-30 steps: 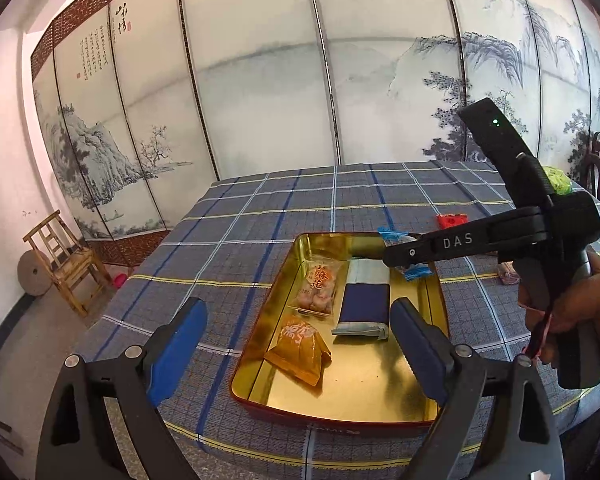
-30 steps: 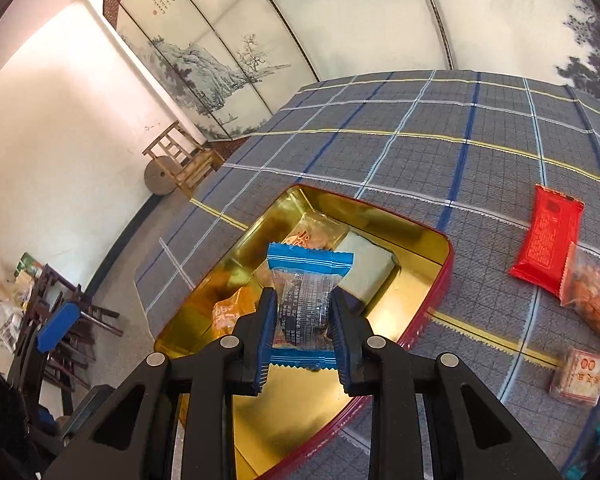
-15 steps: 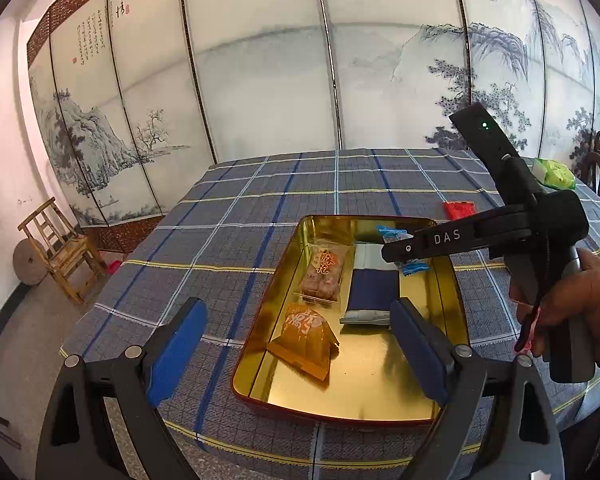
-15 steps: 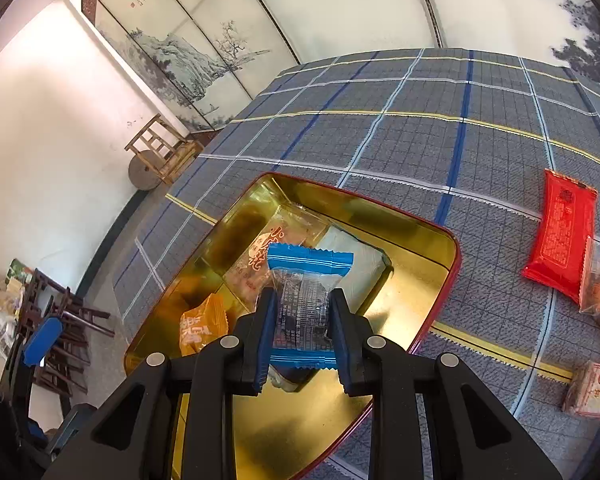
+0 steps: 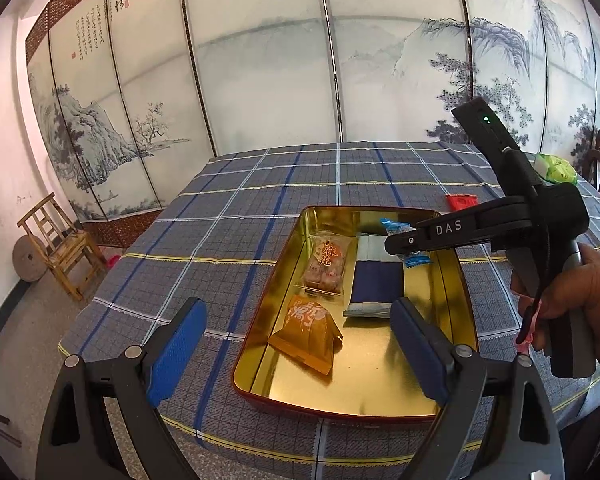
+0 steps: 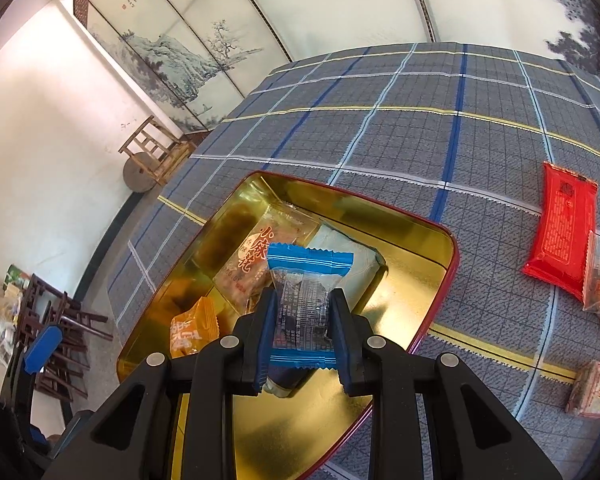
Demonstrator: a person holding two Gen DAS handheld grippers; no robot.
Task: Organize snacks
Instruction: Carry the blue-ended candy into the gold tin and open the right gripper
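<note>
Clamping a clear, blue-edged candy packet [image 6: 306,304] at lower centre of its view, the right gripper [image 6: 302,322] hangs over the gold tin [image 6: 428,236]. Left gripper [image 5: 296,344], fingers wide apart and empty, frames the tin's near end.

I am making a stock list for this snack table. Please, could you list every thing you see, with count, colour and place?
Rectangular metal tin: one, gold inside, red rim, on the checked tablecloth.
Clear twist-snack packet: one, in the tin.
Orange wrapped snack: one, in the tin, near end.
Navy and pale flat packet: one, in the tin.
Clear candy wrapper with blue ends: one, held above the tin.
Red flat packet: one, on cloth beside the tin.
Small box: one, on cloth.
Green bag: one, far corner.
Wooden chair: one, on floor.
Left tongs: open, empty.
Right tongs: shut on the wrapper.
</note>
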